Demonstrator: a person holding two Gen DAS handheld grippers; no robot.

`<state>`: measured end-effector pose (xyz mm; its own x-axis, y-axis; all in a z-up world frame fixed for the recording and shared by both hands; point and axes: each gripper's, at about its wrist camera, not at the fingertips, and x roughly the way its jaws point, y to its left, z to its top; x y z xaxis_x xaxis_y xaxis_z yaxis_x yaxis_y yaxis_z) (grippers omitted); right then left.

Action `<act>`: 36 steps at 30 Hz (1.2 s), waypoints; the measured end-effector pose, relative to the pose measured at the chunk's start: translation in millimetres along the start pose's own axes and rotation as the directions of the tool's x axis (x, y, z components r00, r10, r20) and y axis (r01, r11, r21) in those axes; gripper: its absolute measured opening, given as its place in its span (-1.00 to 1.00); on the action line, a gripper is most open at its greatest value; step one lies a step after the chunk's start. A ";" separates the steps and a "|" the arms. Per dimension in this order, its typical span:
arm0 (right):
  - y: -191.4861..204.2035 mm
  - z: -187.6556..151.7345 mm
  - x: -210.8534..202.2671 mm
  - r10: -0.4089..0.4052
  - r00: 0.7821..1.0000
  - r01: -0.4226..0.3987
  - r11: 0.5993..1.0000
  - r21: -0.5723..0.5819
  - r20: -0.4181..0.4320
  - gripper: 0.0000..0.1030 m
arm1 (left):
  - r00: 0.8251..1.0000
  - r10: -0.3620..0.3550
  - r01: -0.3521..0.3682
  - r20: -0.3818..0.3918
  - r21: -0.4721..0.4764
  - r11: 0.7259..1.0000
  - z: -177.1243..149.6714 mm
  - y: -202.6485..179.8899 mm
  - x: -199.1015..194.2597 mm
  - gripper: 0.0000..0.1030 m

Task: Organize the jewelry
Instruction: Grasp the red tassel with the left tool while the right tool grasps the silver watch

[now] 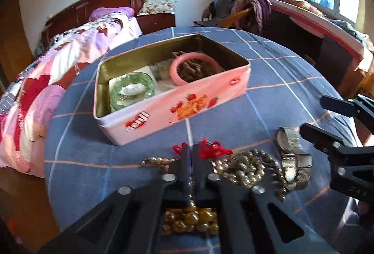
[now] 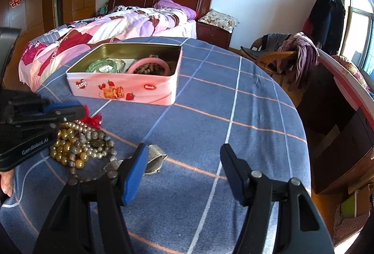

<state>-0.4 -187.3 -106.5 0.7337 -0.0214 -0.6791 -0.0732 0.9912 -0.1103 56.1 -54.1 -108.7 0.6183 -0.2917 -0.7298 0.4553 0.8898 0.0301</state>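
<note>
Directly under the left gripper (image 1: 191,156) sits the bead pile (image 1: 247,167), with a red cord (image 1: 211,149) poking out either side of the fingertips. Jaws are pinched together; looks like they're clamped on the cord or a strand, but contact itself is hidden by the fingers, so can't confirm which. More gold beads (image 1: 189,221) show below the jaws, near the gripper body.

Ahead of it and slightly left: pink tin (image 1: 163,111), lid off, already holding a green bangle (image 1: 132,90), a pink bangle (image 1: 187,67) and brown beads (image 1: 191,69) inside the pink one.

Right of the left gripper, touching the pile: mesh-strap watch (image 1: 292,156). Right gripper (image 2: 184,172) hangs spread wide and empty, watch just beside its left finger.

Risks, my read:
- Strands look tangled. Lifting one could drag the whole pile, or the watch with it.
- Thin cord in a pinch grip may slip out mid-carry, dropping beads on the blue checked tablecloth (image 2: 233,114) short of the tin.
- Dangling strand could snag the tin rim and tip or shove the tin.
- Both grippers sit close; the right one going for the watch now could collide with the left.
</note>
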 end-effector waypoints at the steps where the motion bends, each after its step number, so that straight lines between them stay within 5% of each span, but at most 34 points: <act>1: -0.8 -0.4 0.1 0.000 1.000 0.000 1.000 0.003 -0.001 0.29 | 1.000 -0.008 0.008 0.019 -0.005 1.000 -0.1 1.0 -4.5 -1.00; 10: -2.3 1.6 -8.5 0.013 1.000 -0.014 1.000 0.014 0.011 0.29 | 0.986 0.053 -0.044 0.157 -0.060 0.997 10.6 27.4 -56.7 -1.00; 24: 26.0 -3.5 -2.5 0.123 0.991 -0.126 0.990 -0.062 -0.041 0.29 | 0.992 0.059 -0.051 0.114 -0.073 0.996 -5.2 31.9 -47.4 -1.00; 36: 4.7 -3.4 3.8 0.073 0.993 -0.078 0.996 -0.049 -0.094 -0.02 | 0.995 0.046 -0.039 0.085 -0.088 0.995 -10.8 35.2 -39.4 -1.00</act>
<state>-0.3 -183.3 -112.1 0.6594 0.0392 -0.7507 -0.1630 0.9823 -0.0919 40.9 -7.5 -86.2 0.6907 -0.2788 -0.6673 0.3728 0.9279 -0.0018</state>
